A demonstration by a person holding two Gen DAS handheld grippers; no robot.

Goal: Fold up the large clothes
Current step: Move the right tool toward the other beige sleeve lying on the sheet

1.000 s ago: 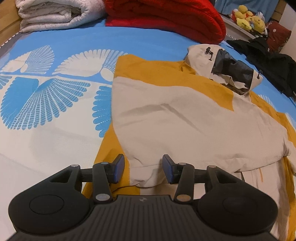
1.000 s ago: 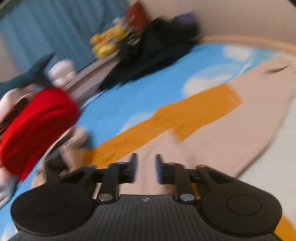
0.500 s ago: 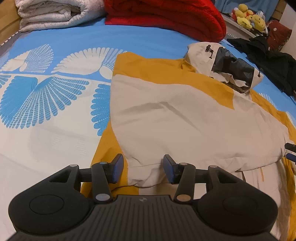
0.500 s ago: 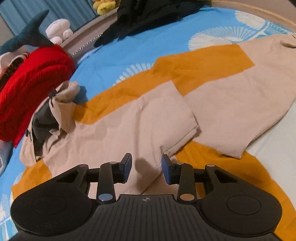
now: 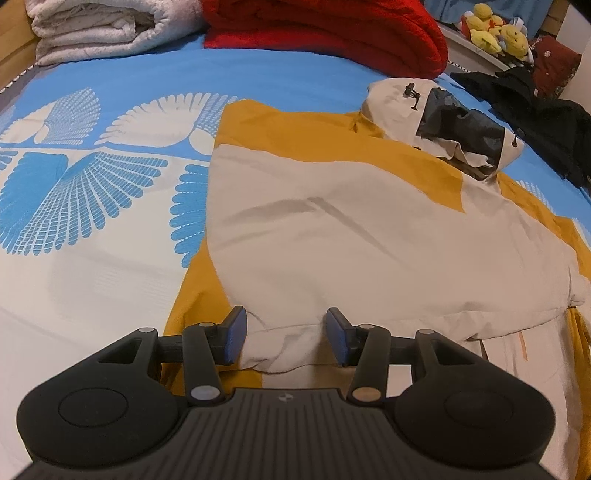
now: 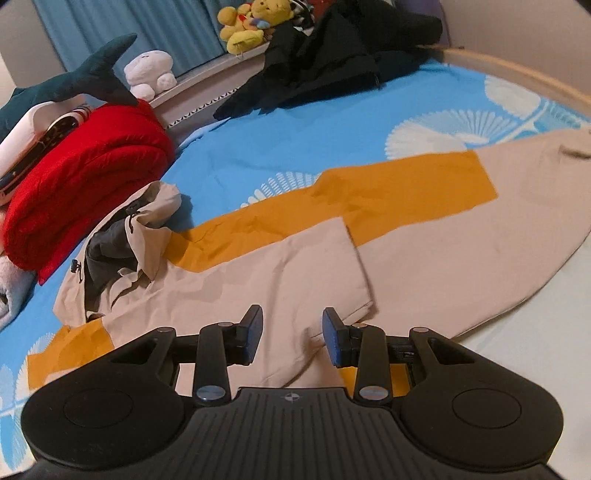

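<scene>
A beige and mustard hooded jacket point(image 5: 369, 236) lies spread on the bed, its left sleeve folded across the body. Its hood point(image 5: 454, 125) with dark lining lies at the far right. My left gripper point(image 5: 284, 338) is open, its blue pads either side of the folded sleeve's cuff point(image 5: 280, 350), not closed on it. In the right wrist view the jacket point(image 6: 280, 273) fills the middle, with the other sleeve point(image 6: 498, 221) stretched out to the right. My right gripper point(image 6: 293, 338) is open and empty above the folded sleeve's edge.
The bed has a blue and white patterned sheet point(image 5: 92, 192). A red blanket point(image 5: 325, 33) and a folded white blanket point(image 5: 107, 26) lie at its head. Black clothes point(image 6: 332, 55) lie at the far side, with plush toys point(image 6: 251, 26) on a ledge behind.
My right gripper has swung from a blurred view of the bed's far side to settle above the folded sleeve. My left gripper has barely moved and stays open.
</scene>
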